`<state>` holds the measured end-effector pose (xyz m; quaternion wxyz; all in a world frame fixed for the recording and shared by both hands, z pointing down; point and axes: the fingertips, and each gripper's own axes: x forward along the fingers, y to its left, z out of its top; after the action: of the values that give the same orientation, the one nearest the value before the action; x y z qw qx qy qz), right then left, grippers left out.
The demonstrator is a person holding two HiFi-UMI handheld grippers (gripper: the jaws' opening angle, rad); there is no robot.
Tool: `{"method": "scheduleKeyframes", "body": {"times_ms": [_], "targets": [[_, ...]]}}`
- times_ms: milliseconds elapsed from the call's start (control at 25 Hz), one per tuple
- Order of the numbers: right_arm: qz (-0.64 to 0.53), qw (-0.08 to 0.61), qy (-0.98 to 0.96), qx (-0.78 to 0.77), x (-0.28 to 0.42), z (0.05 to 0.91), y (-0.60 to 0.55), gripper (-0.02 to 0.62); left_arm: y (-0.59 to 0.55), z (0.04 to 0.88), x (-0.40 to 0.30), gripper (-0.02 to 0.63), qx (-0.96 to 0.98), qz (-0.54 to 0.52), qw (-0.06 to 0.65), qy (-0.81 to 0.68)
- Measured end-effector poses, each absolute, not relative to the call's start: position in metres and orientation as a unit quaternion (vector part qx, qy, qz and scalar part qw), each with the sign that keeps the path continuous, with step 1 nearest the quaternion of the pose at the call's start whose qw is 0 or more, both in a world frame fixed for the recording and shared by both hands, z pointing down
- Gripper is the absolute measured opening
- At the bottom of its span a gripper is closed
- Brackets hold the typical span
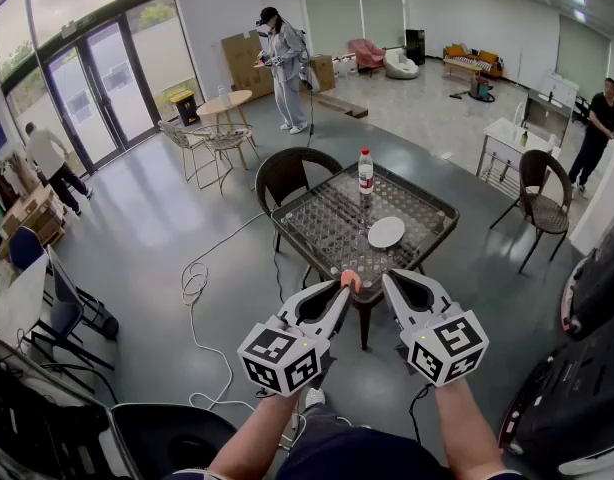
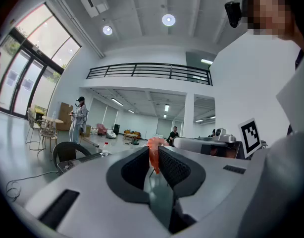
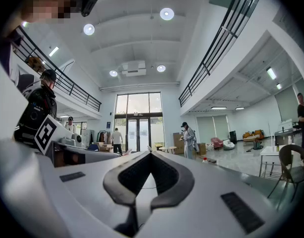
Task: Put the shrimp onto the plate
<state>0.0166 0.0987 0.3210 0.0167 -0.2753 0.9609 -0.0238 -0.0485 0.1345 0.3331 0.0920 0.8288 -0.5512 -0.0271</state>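
Note:
My left gripper (image 1: 345, 288) is shut on an orange-pink shrimp (image 1: 350, 280), held in the air just before the near edge of the dark mesh-top table (image 1: 317, 230). In the left gripper view the shrimp (image 2: 153, 146) sticks up between the fingertips of the left gripper (image 2: 153, 152). A white plate (image 1: 386, 232) lies on the table's right half, beyond both grippers. Beside the left one, my right gripper (image 1: 389, 277) is shut with nothing in it; the right gripper view shows that right gripper (image 3: 150, 153) with its tips together and nothing between them.
A water bottle (image 1: 366, 171) stands at the table's far edge. A dark chair (image 1: 287, 173) sits behind the table and another chair (image 1: 543, 206) stands to the right. A white cable (image 1: 195, 286) loops on the floor at left. Several people stand further off.

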Motion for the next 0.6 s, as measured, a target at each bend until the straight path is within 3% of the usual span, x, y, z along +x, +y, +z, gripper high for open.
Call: {"method": "scheduleKeyframes", "body": {"times_ms": [600], "targets": [[-0.04, 0.016, 0.959, -0.279, 0.0261, 0.3295, 0.0967, 0.005, 0.1353, 0.3403, -0.0426, 0.064, 0.827, -0.025, 0.098, -0.553]]}}
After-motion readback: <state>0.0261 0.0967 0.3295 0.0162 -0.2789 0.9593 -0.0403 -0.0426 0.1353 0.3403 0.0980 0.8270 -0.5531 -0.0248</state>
